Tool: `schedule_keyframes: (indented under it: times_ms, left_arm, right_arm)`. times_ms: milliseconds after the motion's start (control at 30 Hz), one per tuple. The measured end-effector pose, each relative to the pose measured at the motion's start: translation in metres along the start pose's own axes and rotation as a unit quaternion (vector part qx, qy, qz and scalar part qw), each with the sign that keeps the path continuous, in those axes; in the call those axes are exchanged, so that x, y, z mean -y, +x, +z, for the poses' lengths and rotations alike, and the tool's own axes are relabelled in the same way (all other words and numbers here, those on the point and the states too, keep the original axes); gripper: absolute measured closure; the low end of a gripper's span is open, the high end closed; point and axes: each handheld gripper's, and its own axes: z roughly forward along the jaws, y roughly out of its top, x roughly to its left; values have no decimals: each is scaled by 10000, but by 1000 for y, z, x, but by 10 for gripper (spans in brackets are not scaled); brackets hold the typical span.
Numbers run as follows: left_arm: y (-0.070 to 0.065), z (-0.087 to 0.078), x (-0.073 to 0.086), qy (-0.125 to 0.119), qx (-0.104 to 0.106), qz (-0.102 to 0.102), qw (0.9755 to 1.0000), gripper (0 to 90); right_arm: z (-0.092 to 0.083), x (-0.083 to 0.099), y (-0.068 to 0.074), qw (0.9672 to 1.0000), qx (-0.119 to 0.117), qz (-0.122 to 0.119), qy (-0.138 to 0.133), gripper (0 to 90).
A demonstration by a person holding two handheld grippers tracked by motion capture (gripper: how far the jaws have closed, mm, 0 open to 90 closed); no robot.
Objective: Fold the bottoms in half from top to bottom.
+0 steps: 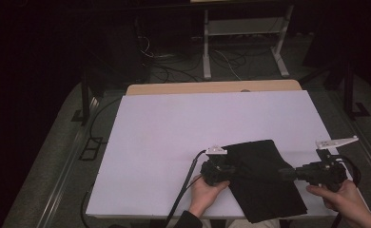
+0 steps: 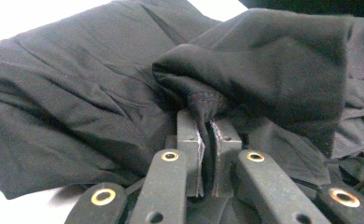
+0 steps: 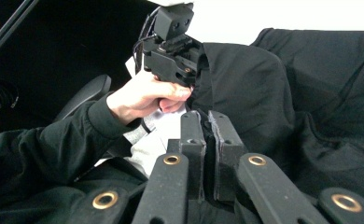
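High view: a black cloth [image 1: 262,178] lies folded on the white bench [image 1: 174,142], toward 5 o'clock of its top. The left tool [image 1: 229,170] meets the cloth's 9 o'clock edge; the right tool [image 1: 284,174] comes in from 3 o'clock.

Left gripper view: the left tool [image 2: 207,122] is clamped on a pinched fold of the cloth [image 2: 77,107], jaws narrow.

Right gripper view: the right tool [image 3: 207,116] has its jaws nearly together with black fabric between them; the cloth [image 3: 334,102] spreads toward 2 o'clock. The left hand [image 3: 145,95] sits at 11 o'clock.
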Motion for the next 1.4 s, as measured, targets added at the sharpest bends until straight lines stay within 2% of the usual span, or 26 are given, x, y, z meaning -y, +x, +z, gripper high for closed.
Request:
schedule_keyframes:
  times_ms: [200, 367, 433, 533, 633, 700, 767, 833, 900, 1067, 1200, 1300, 1400]
  left_arm:
    - [-4, -1, -1, -24, 21, 130, 9999, 833]
    - [-6, -7, -2, -72, -10, 227, 9997, 797]
    - [-6, -15, -4, -223, -122, 340, 9991, 732]
    - [-4, -27, -7, -472, -205, 408, 9978, 607]
    - [3, -40, -13, -709, -217, 287, 9968, 513]
    - [7, -49, -16, -886, -300, 313, 9951, 445]
    - [10, -59, -20, -1091, -355, 351, 9928, 372]
    - [13, -68, -24, -1230, -362, 345, 9911, 338]
    - [15, -74, -27, -1286, -388, 354, 9903, 292]
    - [22, -89, -31, -1356, -559, 412, 9883, 167]
    - [29, -100, -32, -1421, -555, 326, 9878, 98]
    - [35, -105, -32, -1414, -680, 303, 9871, 42]
    - [37, -108, -31, -1404, -739, 366, 9867, 5]
  right_arm:
    - [-5, 7, -4, 9999, -64, 60, 48, 835]
    - [-6, 13, -4, 9997, -151, -35, 196, 833]
    - [-6, 16, -5, 9992, -179, -79, 337, 831]
    - [-10, 20, -10, 9991, -104, 13, 407, 826]
    - [-15, 23, -16, 9988, -121, 208, 427, 816]
    - [-18, 24, -19, 9987, -97, 307, 404, 757]
    - [-21, 24, -19, 9991, 10, 321, 275, 656]
    - [-23, 23, -19, 9993, 137, 325, 151, 618]
    - [-22, 21, -18, 9988, 387, 278, 72, 580]
    - [-9, 14, -17, 9963, 849, -34, 95, 452]
    - [2, 4, -17, 9932, 1109, -315, 154, 380]
    - [12, -4, -18, 9898, 1331, -456, 237, 406]
    - [21, -12, -21, 9867, 1502, -542, 294, 529]
